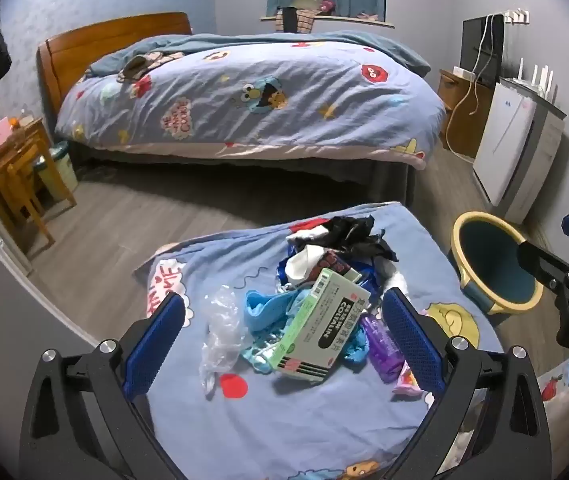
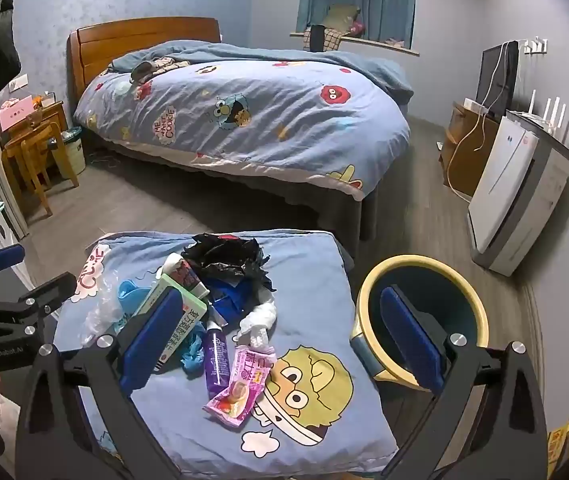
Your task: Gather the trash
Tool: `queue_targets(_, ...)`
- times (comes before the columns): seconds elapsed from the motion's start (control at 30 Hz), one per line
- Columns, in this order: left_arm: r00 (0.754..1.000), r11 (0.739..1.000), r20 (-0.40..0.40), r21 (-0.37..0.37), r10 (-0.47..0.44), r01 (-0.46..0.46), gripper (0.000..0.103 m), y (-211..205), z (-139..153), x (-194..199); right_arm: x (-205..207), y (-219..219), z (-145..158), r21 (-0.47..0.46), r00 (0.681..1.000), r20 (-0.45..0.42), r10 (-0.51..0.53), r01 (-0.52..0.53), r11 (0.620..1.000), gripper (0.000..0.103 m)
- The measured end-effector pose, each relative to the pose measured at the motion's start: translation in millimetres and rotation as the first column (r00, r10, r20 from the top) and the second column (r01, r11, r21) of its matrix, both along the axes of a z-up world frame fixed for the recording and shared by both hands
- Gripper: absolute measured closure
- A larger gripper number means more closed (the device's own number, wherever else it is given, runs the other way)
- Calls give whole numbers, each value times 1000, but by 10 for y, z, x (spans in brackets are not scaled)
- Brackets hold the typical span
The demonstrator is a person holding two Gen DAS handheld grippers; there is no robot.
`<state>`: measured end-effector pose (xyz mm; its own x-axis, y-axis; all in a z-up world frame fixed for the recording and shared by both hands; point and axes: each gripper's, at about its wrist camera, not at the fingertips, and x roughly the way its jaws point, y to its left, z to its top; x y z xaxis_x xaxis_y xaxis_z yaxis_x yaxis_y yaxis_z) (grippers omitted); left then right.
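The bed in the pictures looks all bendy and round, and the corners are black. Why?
Left wrist view: a fisheye lens bulges the bed and curves the walls; black corners are the lens edge. Right wrist view: same bulge, bed bowed, bin stretched; dim, bluish room light, things still sharp.

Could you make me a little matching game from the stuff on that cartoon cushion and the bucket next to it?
Things:
1. Crumpled bag
2. Small bottle
3. Snack wrapper
4. Bin

Colours:
A. Pink
B. Yellow rim, dark teal inside
C. Black
D. Purple

Pairs: 1-C, 2-D, 3-A, 4-B
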<state>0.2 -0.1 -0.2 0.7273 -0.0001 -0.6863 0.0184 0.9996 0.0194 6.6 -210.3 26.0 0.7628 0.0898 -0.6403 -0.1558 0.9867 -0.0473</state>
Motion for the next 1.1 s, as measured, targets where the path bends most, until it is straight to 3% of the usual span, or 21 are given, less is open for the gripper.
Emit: queue_targets(1.1,1000,1000,6,5,1,-1,5,-13,-4,18,14,-48,-27,19,1000,-10,-16,16,1000,6)
